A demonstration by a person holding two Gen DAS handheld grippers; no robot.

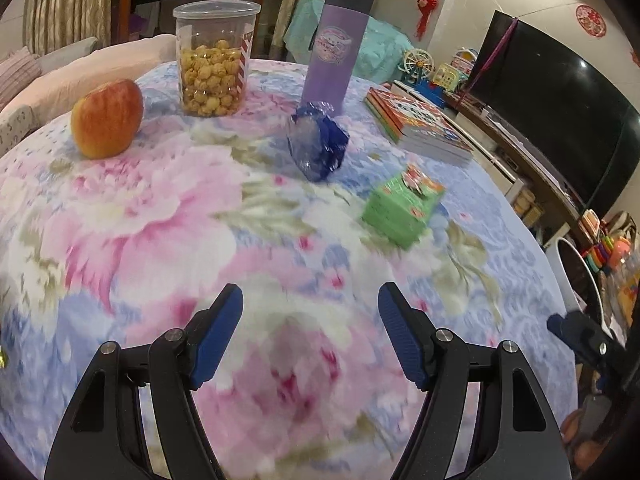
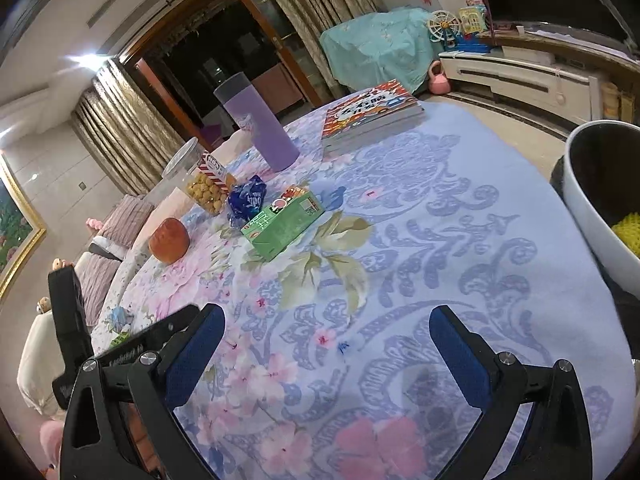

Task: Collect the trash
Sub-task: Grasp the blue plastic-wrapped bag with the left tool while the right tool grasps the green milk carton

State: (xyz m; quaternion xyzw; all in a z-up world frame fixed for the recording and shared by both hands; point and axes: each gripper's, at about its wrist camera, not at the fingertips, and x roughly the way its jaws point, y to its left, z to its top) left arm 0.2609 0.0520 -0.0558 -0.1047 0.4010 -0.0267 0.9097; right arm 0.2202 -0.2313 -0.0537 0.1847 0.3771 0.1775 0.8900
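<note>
A crumpled blue wrapper (image 1: 318, 146) lies on the floral tablecloth near a green drink carton (image 1: 402, 208) on its side. Both also show in the right wrist view, the wrapper (image 2: 247, 200) behind the carton (image 2: 285, 222). My left gripper (image 1: 310, 332) is open and empty, hovering over the cloth well short of the wrapper. My right gripper (image 2: 326, 346) is open and empty over the table's near part. A white bin (image 2: 600, 196) with yellow foam netting (image 2: 628, 232) inside stands off the table's right edge.
An apple (image 1: 107, 120), a clear jar of popcorn (image 1: 214, 58), a purple tumbler (image 1: 334, 46) and a stack of books (image 1: 420, 126) stand on the table. A television (image 1: 560, 120) and a toy shelf are to the right.
</note>
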